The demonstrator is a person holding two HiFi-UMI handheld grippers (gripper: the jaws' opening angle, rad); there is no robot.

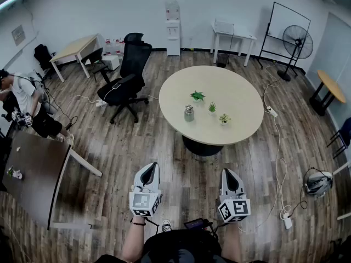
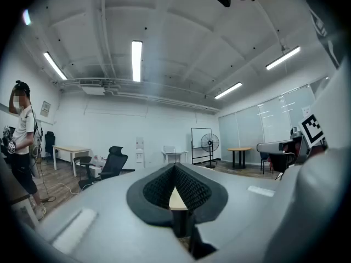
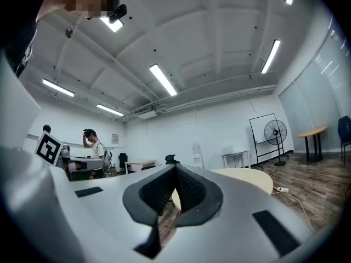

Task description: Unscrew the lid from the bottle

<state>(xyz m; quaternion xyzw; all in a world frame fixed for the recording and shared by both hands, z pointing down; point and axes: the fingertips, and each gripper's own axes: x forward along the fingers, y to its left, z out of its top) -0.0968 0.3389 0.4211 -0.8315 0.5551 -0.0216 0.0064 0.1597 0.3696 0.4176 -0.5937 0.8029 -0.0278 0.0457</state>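
A small metallic bottle (image 1: 189,113) with its lid on stands upright on the round cream table (image 1: 241,95), left of centre. My left gripper (image 1: 149,172) and right gripper (image 1: 231,178) are held low over the wooden floor, well short of the table, both shut with nothing between the jaws. In the left gripper view the left gripper (image 2: 175,171) points level at the room, with a sliver of the table (image 2: 176,200) showing behind its tips. In the right gripper view the right gripper (image 3: 176,173) points the same way, and the table (image 3: 247,178) lies beyond it.
Three little potted plants (image 1: 198,96) stand on the table near the bottle. A black office chair (image 1: 127,75) is left of the table. A dark desk (image 1: 33,174) lies at my left, a person (image 1: 27,106) beyond it. Cables (image 1: 277,141) run across the floor at right, a fan (image 1: 296,44) behind.
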